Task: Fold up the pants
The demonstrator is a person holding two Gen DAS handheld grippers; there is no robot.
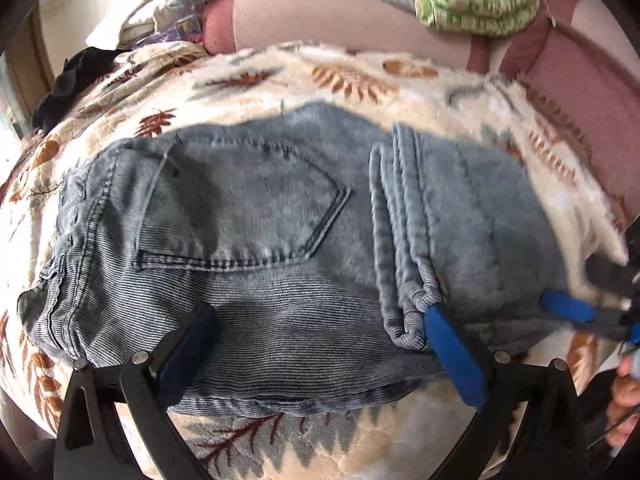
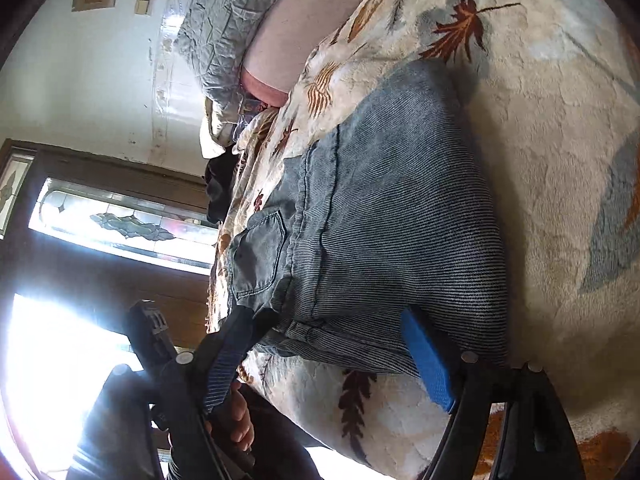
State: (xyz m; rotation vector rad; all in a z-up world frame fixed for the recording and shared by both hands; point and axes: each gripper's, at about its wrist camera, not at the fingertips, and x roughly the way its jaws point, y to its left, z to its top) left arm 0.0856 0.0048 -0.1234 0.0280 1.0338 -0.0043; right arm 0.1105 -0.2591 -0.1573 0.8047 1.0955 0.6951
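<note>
On blanket (image 1: pixel 360 80), folded jeans (image 1: pixel 260 220); margins free.

A bed carries everything, spread with a fluffy cream blanket (image 1: pixel 360 76) printed with brown and grey leaves. The folded blue denim pants (image 1: pixel 280 248) lie flat in the middle of the blanket, back pocket upward, hems stacked toward the right. At the far left edge a dark garment (image 1: pixel 76 76) rests on the blanket. Beyond it, a pink sheet (image 1: pixel 340 24) bears a green patterned cloth (image 1: pixel 472 4) at the far right.
</note>
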